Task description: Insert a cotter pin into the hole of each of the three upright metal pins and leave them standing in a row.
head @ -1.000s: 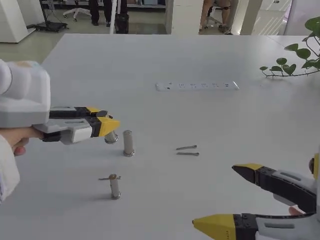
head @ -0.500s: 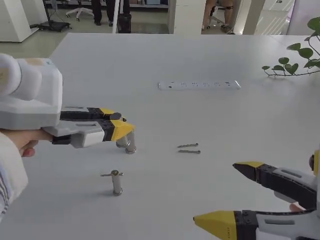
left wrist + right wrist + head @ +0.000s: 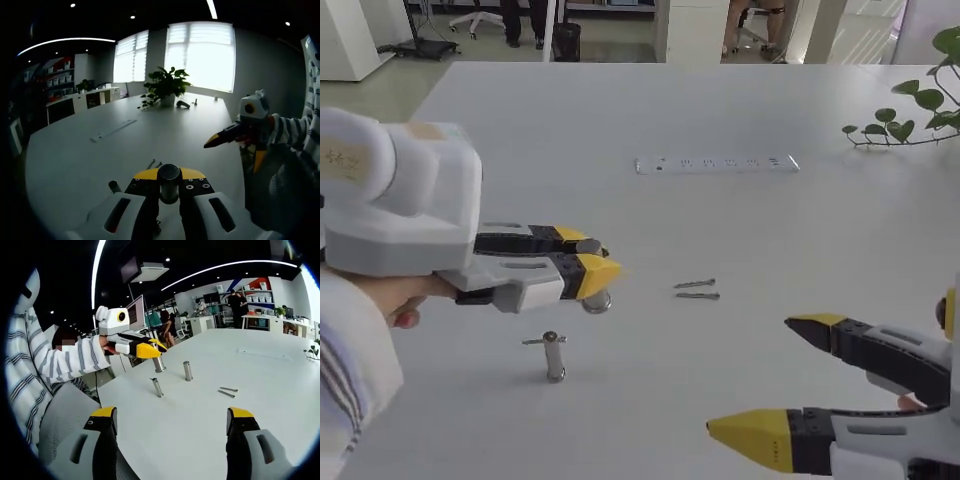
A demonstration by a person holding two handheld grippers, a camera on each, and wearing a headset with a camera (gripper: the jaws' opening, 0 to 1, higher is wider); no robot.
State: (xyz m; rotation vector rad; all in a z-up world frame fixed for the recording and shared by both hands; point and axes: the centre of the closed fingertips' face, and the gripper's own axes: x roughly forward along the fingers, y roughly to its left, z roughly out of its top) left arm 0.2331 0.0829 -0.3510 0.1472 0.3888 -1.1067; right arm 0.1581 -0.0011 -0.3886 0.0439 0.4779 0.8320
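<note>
My left gripper (image 3: 596, 264) is shut on an upright metal pin (image 3: 169, 183), whose base (image 3: 597, 301) shows under the yellow tips. A second metal pin (image 3: 553, 357) with a cotter pin through its top stands nearer me on the table. In the right gripper view the held pin (image 3: 159, 364) hangs under the left gripper (image 3: 150, 349), with a bare pin (image 3: 187, 370) and the cottered one (image 3: 157, 387) nearby. Two loose cotter pins (image 3: 695, 289) lie to the right. My right gripper (image 3: 766, 378) is open and holds nothing, near the front right.
A white power strip (image 3: 716, 164) lies across the middle of the white table (image 3: 800, 240). Plant stems (image 3: 905, 128) reach in at the far right edge. Chairs and people stand beyond the far end of the table.
My left gripper has moved to the right and nearer to me, and the metal pin between its jaws has come along. The right gripper has hardly moved.
</note>
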